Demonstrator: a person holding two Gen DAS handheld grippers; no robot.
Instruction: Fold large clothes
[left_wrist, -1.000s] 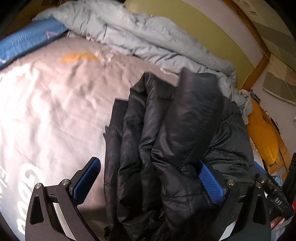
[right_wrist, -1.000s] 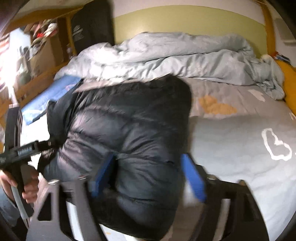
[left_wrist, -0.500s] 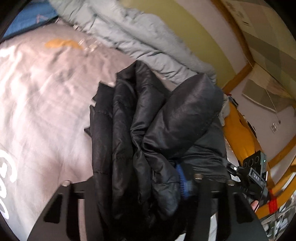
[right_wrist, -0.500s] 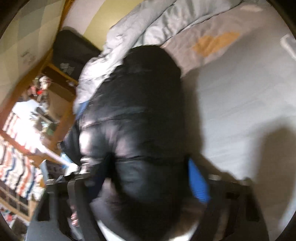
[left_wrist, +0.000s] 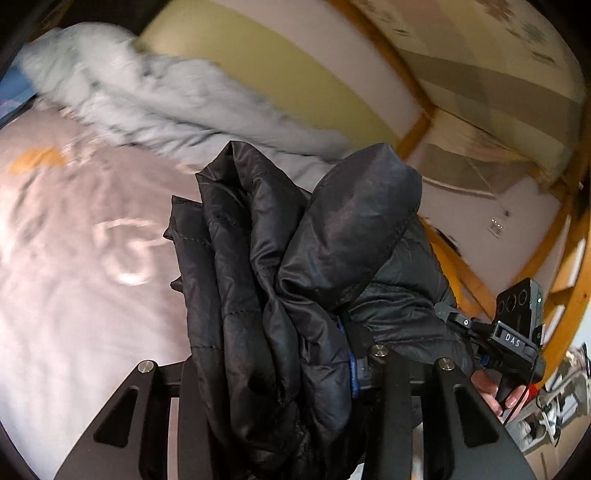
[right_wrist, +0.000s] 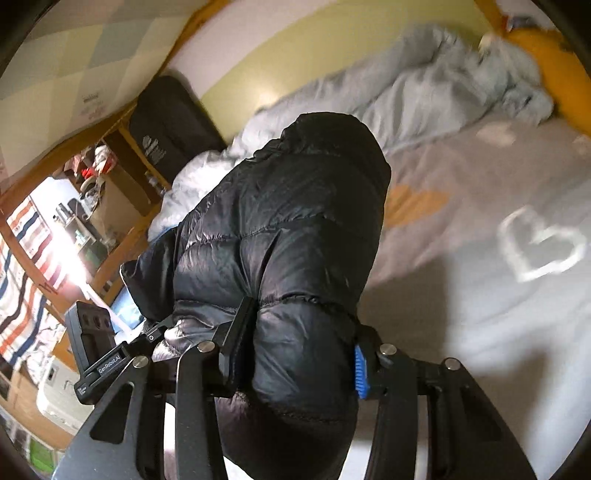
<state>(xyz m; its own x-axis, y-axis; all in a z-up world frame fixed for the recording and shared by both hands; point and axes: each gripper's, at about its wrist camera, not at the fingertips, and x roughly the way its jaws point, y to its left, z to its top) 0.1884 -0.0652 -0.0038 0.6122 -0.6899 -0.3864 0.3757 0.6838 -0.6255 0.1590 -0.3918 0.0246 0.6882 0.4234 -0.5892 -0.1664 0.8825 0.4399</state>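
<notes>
1. A black puffer jacket (left_wrist: 295, 280) was seen bunched into a long, thick bundle, held up clear of the bed (left_wrist: 74, 288) between the two grippers.
2. In the left wrist view, the bundle's long axis ran away from the camera, from the gripper's base at the bottom toward the wall ahead, with a rounded, padded end (left_wrist: 365, 206) pointing up and forward.
3. The left gripper (left_wrist: 273, 373) was seen pinching the jacket's gathered folds; its jaws had just been closing, with the fabric packed between them and only a sliver of a blue pad (left_wrist: 352, 369) left visible.
4. In the right wrist view, the jacket (right_wrist: 291, 251) likewise extended lengthwise away from the camera, its far rounded end aimed toward the crumpled grey duvet (right_wrist: 424, 99).
5. The right gripper (right_wrist: 299, 354) was seen clamped on the puffy near end of the jacket; its jaws had just been closing, and a blue pad (right_wrist: 361, 373) was pressed into the fabric.
6. Each gripper was caught at the edge of the other's view, the right one (left_wrist: 517, 332) with fingers of a hand below it, the left one (right_wrist: 99, 350) beside the jacket.
7. A white heart print (right_wrist: 539, 243) was seen on the sheet, well apart from the jacket.
</notes>
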